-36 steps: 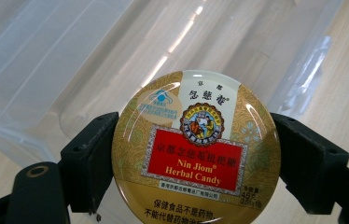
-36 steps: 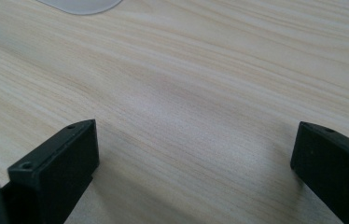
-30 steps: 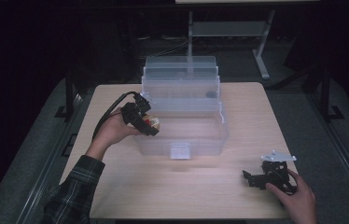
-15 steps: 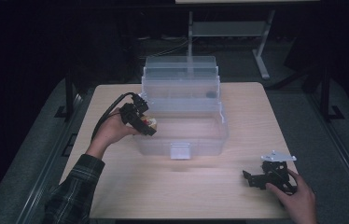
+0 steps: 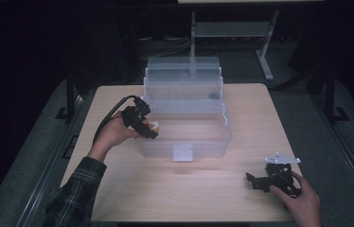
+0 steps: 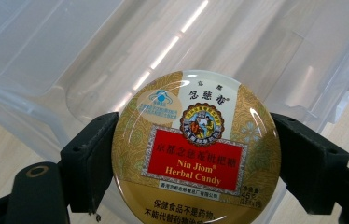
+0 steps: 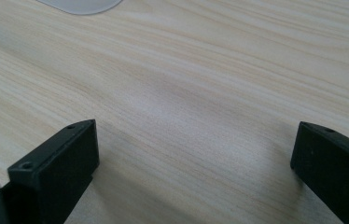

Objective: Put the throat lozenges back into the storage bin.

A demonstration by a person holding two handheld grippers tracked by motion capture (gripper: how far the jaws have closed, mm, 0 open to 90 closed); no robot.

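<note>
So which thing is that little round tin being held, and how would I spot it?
Find the clear plastic box on the wooden table. At its left wall the left gripper clamps a round gold candy tin. Its red "Nin Jiom Herbal Candy" label is the only colourful thing there.

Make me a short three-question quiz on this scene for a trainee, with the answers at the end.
1. True or false: the left gripper is shut on the candy tin.
2. Where does the right gripper sit? A) inside the clear plastic box B) low over the bare wooden table, near its front right corner C) on the tin
3. Fill in: the right gripper's jaws are ____.

Key: 1 true; 2 B; 3 open, with nothing between them.
</note>
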